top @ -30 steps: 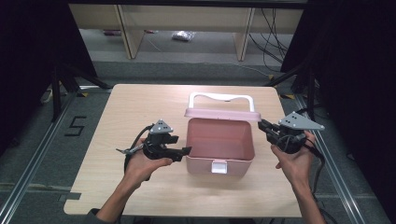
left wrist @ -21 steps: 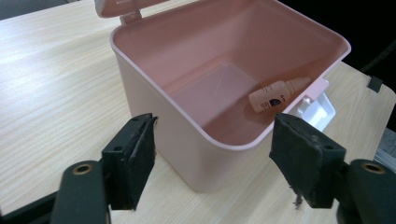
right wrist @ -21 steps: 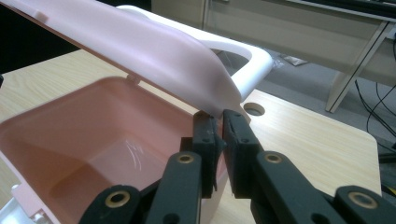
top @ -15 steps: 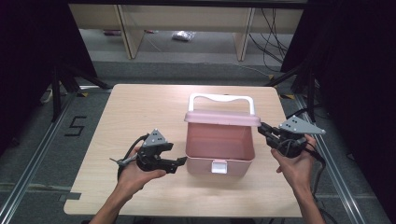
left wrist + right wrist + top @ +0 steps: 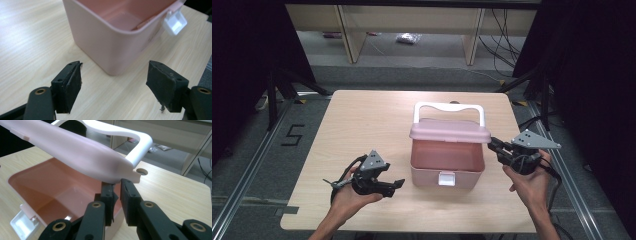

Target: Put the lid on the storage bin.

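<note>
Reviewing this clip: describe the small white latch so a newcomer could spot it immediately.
On the wooden table stands a pink box with its lid raised. On the box's front wall, facing the person, hangs the small white latch. It is the only white part low on the box; the white handle sits up top.

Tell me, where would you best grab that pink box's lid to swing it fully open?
Probably the lid by its thin overhanging edge at the right end, coming from the right side, where the right gripper sits just beneath it. The lid is already raised above the box.
</note>
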The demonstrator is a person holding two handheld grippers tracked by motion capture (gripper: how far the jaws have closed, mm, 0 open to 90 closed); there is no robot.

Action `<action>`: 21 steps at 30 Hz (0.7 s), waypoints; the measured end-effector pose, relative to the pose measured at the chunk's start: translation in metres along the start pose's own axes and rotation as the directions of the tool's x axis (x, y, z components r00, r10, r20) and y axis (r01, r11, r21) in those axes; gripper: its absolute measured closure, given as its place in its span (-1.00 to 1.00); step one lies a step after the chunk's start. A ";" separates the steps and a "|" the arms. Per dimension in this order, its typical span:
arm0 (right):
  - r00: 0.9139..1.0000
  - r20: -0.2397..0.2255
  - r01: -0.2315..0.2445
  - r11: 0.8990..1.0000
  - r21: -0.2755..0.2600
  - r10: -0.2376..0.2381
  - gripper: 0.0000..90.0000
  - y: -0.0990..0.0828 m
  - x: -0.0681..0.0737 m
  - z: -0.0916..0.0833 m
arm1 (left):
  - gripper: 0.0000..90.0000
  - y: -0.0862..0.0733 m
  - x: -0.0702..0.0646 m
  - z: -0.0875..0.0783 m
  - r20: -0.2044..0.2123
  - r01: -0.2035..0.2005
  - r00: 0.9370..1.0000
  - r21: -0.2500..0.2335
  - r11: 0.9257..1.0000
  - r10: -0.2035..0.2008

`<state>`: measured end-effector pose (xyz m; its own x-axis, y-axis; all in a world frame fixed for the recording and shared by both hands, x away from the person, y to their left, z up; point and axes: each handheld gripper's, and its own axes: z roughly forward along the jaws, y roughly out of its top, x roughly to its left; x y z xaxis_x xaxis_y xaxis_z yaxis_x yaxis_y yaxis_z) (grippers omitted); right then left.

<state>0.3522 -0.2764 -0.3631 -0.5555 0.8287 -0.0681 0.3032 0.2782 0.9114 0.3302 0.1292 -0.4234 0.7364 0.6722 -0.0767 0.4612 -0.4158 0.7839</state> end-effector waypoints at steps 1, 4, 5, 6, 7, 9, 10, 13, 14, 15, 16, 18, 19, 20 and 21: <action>1.000 -0.007 -0.011 1.000 0.007 0.011 0.80 -0.001 0.001 -0.001 | -0.39 -0.002 0.001 0.000 -0.003 -0.003 1.000 0.002 1.000 0.003; 1.000 -0.016 -0.016 1.000 0.021 0.016 0.80 -0.003 0.002 -0.002 | -0.40 -0.009 0.001 0.000 0.001 0.009 1.000 0.002 1.000 -0.009; 1.000 -0.015 -0.006 1.000 0.016 0.006 0.80 -0.003 0.002 -0.002 | -0.40 -0.011 0.002 -0.001 0.005 0.003 1.000 0.011 1.000 -0.003; 1.000 -0.013 -0.007 1.000 0.015 0.008 0.79 -0.003 0.003 -0.002 | -0.40 -0.013 0.002 0.000 0.000 0.007 1.000 0.010 1.000 -0.007; 1.000 -0.013 -0.007 1.000 0.014 0.007 0.79 -0.004 0.004 -0.002 | -0.40 -0.015 0.002 -0.001 -0.004 0.001 1.000 0.017 1.000 -0.001; 1.000 -0.021 -0.010 1.000 0.024 0.011 0.78 -0.005 0.005 -0.003 | -0.40 -0.019 0.002 -0.001 -0.007 0.010 1.000 0.015 1.000 -0.010; 1.000 -0.016 -0.002 0.999 0.037 0.003 0.78 -0.005 0.005 -0.005 | -0.40 -0.021 0.002 -0.001 -0.008 0.007 1.000 0.022 1.000 -0.007; 1.000 -0.019 -0.015 0.999 0.035 0.015 0.78 -0.007 0.006 -0.005 | -0.40 -0.027 0.001 -0.003 -0.024 0.009 1.000 0.024 1.000 -0.009; 1.000 -0.014 -0.016 1.000 0.027 0.016 0.77 -0.008 0.007 -0.005 | -0.40 -0.029 0.002 -0.003 -0.028 0.007 1.000 0.029 1.000 -0.006; 1.000 -0.027 -0.007 0.999 0.041 0.008 0.77 -0.009 0.006 -0.005 | -0.40 -0.031 0.002 -0.004 -0.026 0.009 1.000 0.027 1.000 -0.009; 1.000 -0.024 0.004 0.999 0.045 -0.003 0.77 -0.010 0.006 -0.005 | -0.40 -0.032 0.002 -0.005 -0.029 0.012 1.000 0.026 1.000 -0.011; 0.999 -0.032 -0.022 0.997 0.068 0.024 0.76 -0.013 0.008 -0.006 | -0.40 -0.034 0.002 -0.005 -0.029 0.007 1.000 0.022 1.000 -0.007; 1.000 -0.031 -0.003 0.999 0.050 0.004 0.76 -0.015 0.007 -0.005 | -0.40 -0.035 0.001 -0.006 -0.020 0.009 1.000 0.020 1.000 -0.009; 0.999 -0.039 -0.025 0.997 0.066 0.028 0.76 -0.016 0.008 -0.006 | -0.40 -0.036 0.001 -0.006 -0.021 0.004 1.000 0.023 1.000 -0.003; 0.999 -0.044 -0.006 0.998 0.070 0.009 0.76 -0.016 0.007 -0.006 | -0.40 -0.038 0.001 -0.006 -0.027 0.005 1.000 0.027 1.000 -0.004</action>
<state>0.3388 -0.2785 -0.3756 -0.5858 0.8094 -0.0417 0.3603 0.3062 0.8811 0.3106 0.1490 -0.4493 0.7211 0.6899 -0.0633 0.4778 -0.4292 0.7665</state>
